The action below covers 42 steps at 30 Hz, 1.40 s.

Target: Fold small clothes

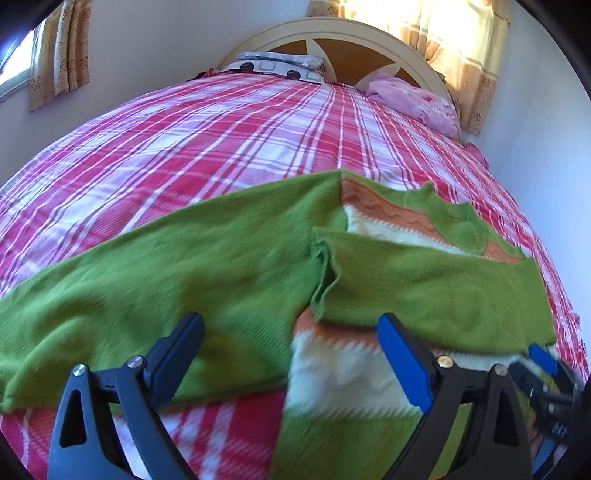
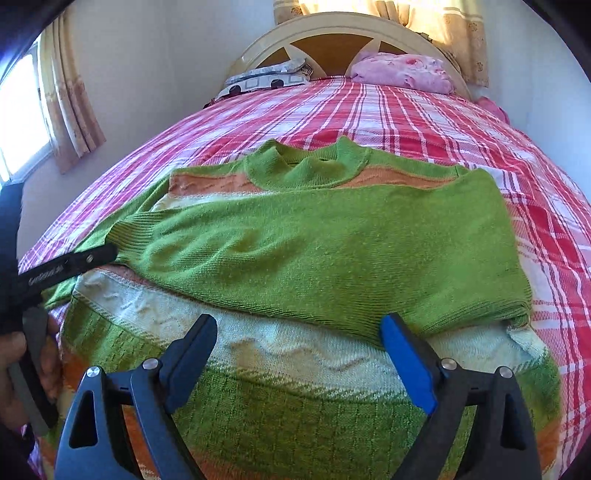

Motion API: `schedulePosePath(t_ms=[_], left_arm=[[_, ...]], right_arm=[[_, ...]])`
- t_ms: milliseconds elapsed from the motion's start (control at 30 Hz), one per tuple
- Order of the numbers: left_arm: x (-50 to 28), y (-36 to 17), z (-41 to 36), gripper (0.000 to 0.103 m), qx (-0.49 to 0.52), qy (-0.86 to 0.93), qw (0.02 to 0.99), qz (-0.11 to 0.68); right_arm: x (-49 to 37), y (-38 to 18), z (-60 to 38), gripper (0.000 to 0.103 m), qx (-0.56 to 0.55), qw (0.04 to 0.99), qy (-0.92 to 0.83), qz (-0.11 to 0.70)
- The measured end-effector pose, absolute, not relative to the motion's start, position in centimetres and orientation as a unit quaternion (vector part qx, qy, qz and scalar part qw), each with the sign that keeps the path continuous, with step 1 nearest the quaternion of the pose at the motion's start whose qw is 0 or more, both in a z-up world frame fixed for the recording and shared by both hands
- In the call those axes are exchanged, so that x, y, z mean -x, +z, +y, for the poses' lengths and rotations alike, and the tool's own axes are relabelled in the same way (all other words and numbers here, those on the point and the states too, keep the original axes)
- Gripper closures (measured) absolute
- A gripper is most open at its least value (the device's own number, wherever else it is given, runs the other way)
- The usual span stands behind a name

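The green sweater (image 2: pixel 325 251) with its orange and cream bands lies flat on the bed, spread under and ahead of both my claws, neck ribbing at the far end. One green sleeve (image 2: pixel 303 258) is folded across the chest just beyond my right claw (image 2: pixel 299 354); the other sleeve (image 1: pixel 155 266) stretches out to the left, past my left claw (image 1: pixel 291 354). My left claw stands wide apart with nothing gripped, only knit below it. My right claw is likewise wide apart and grips nothing, hanging over the cream band. Around the sweater runs the red plaid bedspread (image 1: pixel 221 140); far ahead sit a patterned pillow (image 1: pixel 280 66), a pink bundle (image 2: pixel 402 70) and the curved headboard (image 2: pixel 332 33).
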<state>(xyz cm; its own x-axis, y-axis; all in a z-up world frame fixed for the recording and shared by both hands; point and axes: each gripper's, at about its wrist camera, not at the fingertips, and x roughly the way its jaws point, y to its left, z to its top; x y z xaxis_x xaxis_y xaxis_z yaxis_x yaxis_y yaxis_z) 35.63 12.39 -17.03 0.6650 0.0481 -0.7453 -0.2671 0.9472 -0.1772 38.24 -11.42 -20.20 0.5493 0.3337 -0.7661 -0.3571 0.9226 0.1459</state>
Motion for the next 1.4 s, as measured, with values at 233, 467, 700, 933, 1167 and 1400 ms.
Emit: schedulePosePath(t_ms=[233, 467, 700, 933, 1167, 1400], left_arm=[[-30.6, -15.8, 14.2, 0.006, 0.128, 0.127, 0.916, 0.36], [-24.2, -14.3, 18.8, 0.006, 0.132, 0.185, 0.916, 0.332], [-18.1, -13.9, 26.2, 0.006, 0.198, 0.275, 0.89, 0.304], [-14.3, -16.1, 32.2, 0.008, 0.304, 0.291, 0.852, 0.311], [-13.7, -18.6, 34.7, 0.02, 0.434, 0.246, 0.817, 0.29], [-14.7, -18.8, 35.0, 0.02, 0.447, 0.229, 0.822, 0.269]], right_arm=[[-38.3, -20.1, -11.9, 0.012, -0.001, 0.881, 0.201, 0.429], [-38.4, -20.1, -12.1, 0.012, -0.009, 0.881, 0.204, 0.427], [-38.4, -20.0, -12.4, 0.012, -0.021, 0.88, 0.209, 0.425], [-38.5, -19.9, -13.0, 0.012, -0.04, 0.88, 0.215, 0.421], [-38.5, -19.9, -13.3, 0.012, -0.047, 0.88, 0.217, 0.42], [-38.4, -19.9, -13.3, 0.011, -0.048, 0.88, 0.218, 0.42]])
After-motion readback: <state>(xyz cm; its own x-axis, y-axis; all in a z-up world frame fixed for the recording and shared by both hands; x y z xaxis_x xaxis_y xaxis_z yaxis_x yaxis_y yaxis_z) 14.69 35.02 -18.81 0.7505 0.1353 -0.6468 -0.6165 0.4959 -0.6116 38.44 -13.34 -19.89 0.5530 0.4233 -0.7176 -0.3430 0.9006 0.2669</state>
